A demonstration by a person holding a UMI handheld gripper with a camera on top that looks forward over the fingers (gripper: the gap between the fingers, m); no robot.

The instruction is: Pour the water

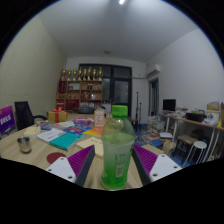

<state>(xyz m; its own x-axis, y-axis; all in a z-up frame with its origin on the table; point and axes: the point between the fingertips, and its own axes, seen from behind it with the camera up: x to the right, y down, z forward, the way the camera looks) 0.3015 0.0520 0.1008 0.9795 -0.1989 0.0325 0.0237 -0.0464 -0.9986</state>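
Clamping a green plastic bottle (118,148) with the hand-held gripper (118,162), pressing the 2 purple pads (82,160) against its left and right sides, with no gap showing at either side. Holding the bottle upright, just ahead of the camera and between the 2 fingers, above the near edge of the wooden table (45,160). Not being able to tell whether its bottom is resting on the table or hanging a little above it.

Keeping the green cap (119,111) on the neck of the bottle, so probably not pouring anything at this moment. Seeing a clear or pale liquid inside only with difficulty, therefore not judging how full the bottle is.

Looking over the table to the left of the fingers and finding 1 small metal cup (24,144), well apart from the bottle, beside some coloured books and papers (68,140). Judging this cup to be the likely place for the water, but not being sure of it.

Judging the task to be only at its beginning: gripping the bottle seems done. Waiting to be done, as far as can be seen: taking the cap off, carrying the bottle toward a cup, tilting it and pouring. Seeing no water in the cup from here, and no second hand near the cap.
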